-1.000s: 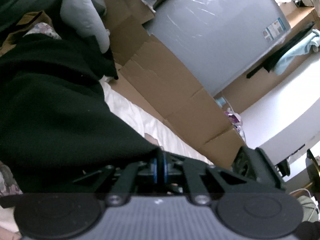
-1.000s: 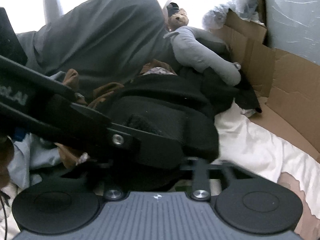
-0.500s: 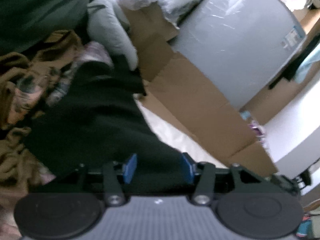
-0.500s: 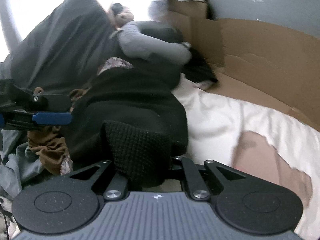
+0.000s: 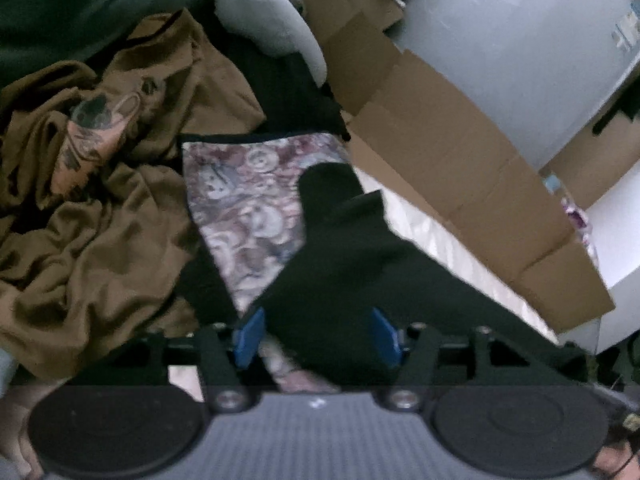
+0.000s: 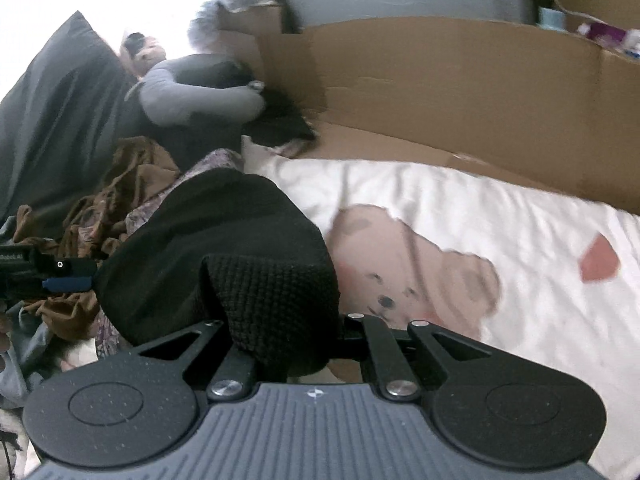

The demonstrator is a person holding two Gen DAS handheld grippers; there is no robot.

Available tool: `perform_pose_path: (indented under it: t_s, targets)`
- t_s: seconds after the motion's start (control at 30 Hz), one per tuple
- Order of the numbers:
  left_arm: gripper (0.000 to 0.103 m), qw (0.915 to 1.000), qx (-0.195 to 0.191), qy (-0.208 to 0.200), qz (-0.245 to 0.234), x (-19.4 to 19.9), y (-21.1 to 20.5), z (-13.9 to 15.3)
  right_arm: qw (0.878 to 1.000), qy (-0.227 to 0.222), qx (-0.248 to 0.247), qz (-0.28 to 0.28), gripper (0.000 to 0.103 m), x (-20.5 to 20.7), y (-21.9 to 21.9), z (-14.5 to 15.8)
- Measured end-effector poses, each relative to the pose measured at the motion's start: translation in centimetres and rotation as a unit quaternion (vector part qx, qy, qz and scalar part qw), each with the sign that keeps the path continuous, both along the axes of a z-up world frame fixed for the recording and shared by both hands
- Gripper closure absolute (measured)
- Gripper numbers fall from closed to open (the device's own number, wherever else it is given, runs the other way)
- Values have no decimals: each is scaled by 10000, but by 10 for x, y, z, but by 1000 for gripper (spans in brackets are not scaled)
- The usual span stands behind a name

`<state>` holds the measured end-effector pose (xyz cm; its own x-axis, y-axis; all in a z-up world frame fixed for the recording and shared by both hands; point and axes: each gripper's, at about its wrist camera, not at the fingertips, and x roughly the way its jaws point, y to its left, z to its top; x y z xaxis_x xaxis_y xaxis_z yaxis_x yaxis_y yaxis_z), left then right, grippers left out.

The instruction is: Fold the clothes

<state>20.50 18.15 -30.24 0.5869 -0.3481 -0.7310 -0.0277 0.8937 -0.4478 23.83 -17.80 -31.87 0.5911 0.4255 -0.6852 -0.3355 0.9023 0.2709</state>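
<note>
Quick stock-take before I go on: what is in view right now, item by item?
black knit garment: one, black, on the bed, one end in the right tool, the other between the left tool's pads
brown garment: one, crumpled, left of the patterned cloth
patterned cloth: one, pale floral, partly under the black knit garment
bedsheet: one, white with a bear print, under the clothes
grey pillow: one, dark grey, at the bed's far end
plush toy: one, grey, beside the pillow
cardboard: brown sheets along the bed's far side
left tool: open, jaws have just been opening
right tool: shut on the black knit garment
</note>
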Motion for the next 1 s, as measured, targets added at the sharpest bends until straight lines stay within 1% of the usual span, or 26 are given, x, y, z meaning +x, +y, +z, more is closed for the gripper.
perform_pose_path:
  t_s: [0.17, 0.33, 0.5, 0.6, 0.7, 0.83, 0.87, 0.93, 1.0]
  targets:
    - [36, 9995, 222, 199, -107, -2, -10, -12, 9993, 182, 0, -318, 98, -15, -30, 1]
    - [35, 9994, 158, 258, -148, -3, -13, -16, 9969, 362, -53, -692, 98, -30, -63, -4]
    - [35, 9991, 188, 158, -332, 6, -27, -11, 9935, 518, -105, -1009, 98, -43, -88, -8]
    - [31, 9982, 295, 53, -521, 17, -37, -7, 9917, 612, -161, -1115, 98, -52, -100, -14]
    - [30, 9972, 392, 37, -632, 28, -44, -9, 9894, 779, -184, -1212, 97, -60, -108, -21]
    - [30, 9957, 520, 56, -763, 42, -50, -17, 9848, 960, -426, -1386, 94, -69, -113, -27]
    - [30, 9953, 542, 63, -796, 46, -52, -18, 9842, 977, -425, -1416, 92, -72, -116, -27]
    - [29, 9954, 520, 94, -794, 54, -50, -22, 9830, 1010, -421, -1475, 73, -77, -122, -28]
    - [27, 9959, 455, 152, -763, 63, -47, -27, 9827, 969, -455, -1513, 63, -85, -127, -27]
